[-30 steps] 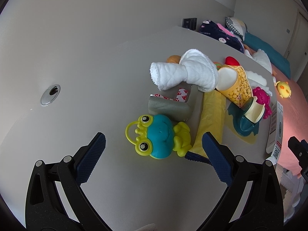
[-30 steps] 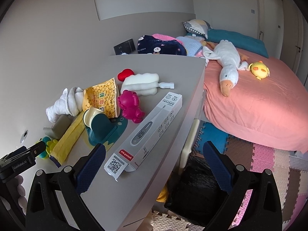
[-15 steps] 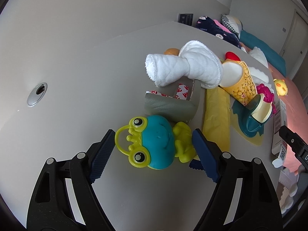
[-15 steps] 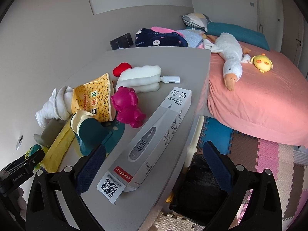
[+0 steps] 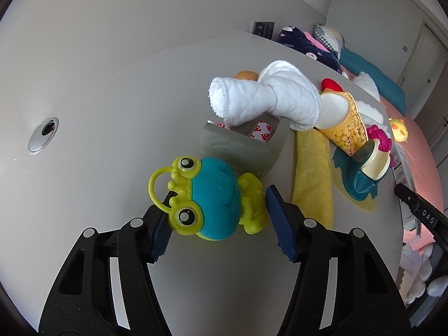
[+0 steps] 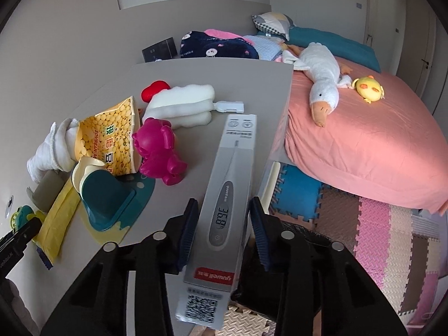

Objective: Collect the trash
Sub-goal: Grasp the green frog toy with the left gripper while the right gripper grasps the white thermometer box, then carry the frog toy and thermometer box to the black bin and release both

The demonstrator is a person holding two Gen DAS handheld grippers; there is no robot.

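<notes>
Grey thermometer box (image 6: 226, 212), lower centre, between right gripper (image 6: 224, 231) jaws, contact unclear; left gripper (image 5: 217, 225) jaws clamp frog toy (image 5: 212, 198).

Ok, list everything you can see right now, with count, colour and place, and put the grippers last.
frog toy: 1, teal and lime, desk's near left, between the left jaws
thermometer box: 1, grey, desk's right edge, between the right jaws
snack bag: 1, yellow, mid desk
white cloth roll: 1, left of the snack bag
yellow wrapper: 1, flat beside the frog toy
grey tape roll: 1, behind the frog toy
teal holder: 1, on a mat
pink toy: 1, magenta, mid desk
white sponge brush: 1, far desk
goose plush: 1, white, on the bed
left gripper: black, blue pads, around the frog toy
right gripper: black, blue pads, around the thermometer box
</notes>
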